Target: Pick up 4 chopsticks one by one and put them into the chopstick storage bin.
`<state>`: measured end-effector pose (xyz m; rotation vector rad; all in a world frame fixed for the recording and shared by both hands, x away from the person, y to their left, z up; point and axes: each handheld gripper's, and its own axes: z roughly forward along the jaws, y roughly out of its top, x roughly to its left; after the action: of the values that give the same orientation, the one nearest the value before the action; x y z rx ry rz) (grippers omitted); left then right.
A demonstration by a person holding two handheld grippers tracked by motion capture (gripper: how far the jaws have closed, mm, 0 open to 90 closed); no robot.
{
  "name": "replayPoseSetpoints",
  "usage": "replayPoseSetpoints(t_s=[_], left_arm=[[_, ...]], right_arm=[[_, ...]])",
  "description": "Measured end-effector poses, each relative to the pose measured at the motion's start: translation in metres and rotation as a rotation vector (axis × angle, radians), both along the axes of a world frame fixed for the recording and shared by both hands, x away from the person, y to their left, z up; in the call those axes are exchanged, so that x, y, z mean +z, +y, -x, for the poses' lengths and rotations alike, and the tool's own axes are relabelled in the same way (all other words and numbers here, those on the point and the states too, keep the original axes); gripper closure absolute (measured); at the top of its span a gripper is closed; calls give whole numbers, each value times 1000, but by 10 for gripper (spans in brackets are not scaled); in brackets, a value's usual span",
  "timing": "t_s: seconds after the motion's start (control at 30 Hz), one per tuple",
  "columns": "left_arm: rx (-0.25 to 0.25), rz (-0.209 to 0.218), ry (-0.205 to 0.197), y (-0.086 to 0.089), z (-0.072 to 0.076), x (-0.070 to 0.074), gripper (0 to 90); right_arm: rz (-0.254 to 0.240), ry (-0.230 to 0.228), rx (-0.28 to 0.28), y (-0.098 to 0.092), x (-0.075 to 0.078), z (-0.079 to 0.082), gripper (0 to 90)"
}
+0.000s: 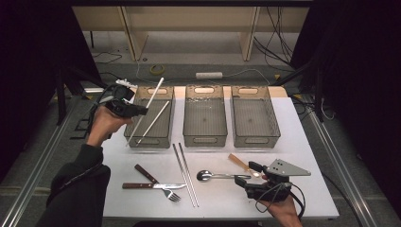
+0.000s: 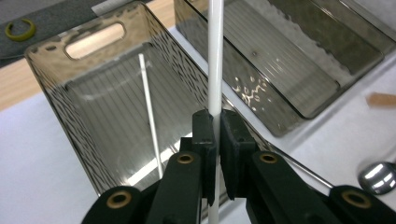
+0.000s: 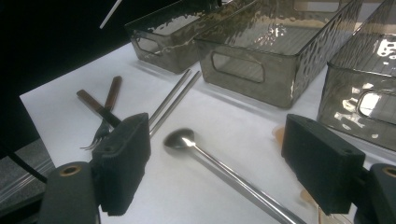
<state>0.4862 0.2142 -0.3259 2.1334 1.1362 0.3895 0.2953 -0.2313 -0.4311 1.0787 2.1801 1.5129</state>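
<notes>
My left gripper (image 1: 135, 109) (image 2: 216, 122) is shut on a white chopstick (image 1: 152, 98) (image 2: 215, 56), which it holds slanted above the left bin (image 1: 137, 140) (image 2: 46, 84). A second white chopstick (image 1: 156, 120) (image 2: 150, 116) lies on that bin's floor. My right gripper (image 1: 249, 172) (image 3: 222, 163) stands open low over the table at the front right. A metal spoon (image 1: 213, 176) (image 3: 215, 156) lies on the table with its handle running between the open jaws, and the pads are apart from it.
Two more smoky bins, the middle one (image 1: 204, 138) and the right one (image 1: 255, 138), hold nothing. On the white table lie a pair of metal chopsticks (image 1: 185, 175) (image 3: 173, 100), a wood-handled fork (image 1: 156, 186), a brown-handled utensil (image 1: 144, 173) and a wooden spoon (image 1: 239, 162).
</notes>
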Motion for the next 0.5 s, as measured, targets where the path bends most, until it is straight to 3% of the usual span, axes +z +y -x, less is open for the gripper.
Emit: replayPoseSetpoints(t_s=[0.23, 0.5], left_arm=[[33, 4, -27, 1, -19, 7, 846], [86, 27, -49, 4, -35, 4, 846]], right_arm=[[-4, 3, -1, -1, 0, 0, 249], [-6, 4, 2, -1, 0, 0, 249]])
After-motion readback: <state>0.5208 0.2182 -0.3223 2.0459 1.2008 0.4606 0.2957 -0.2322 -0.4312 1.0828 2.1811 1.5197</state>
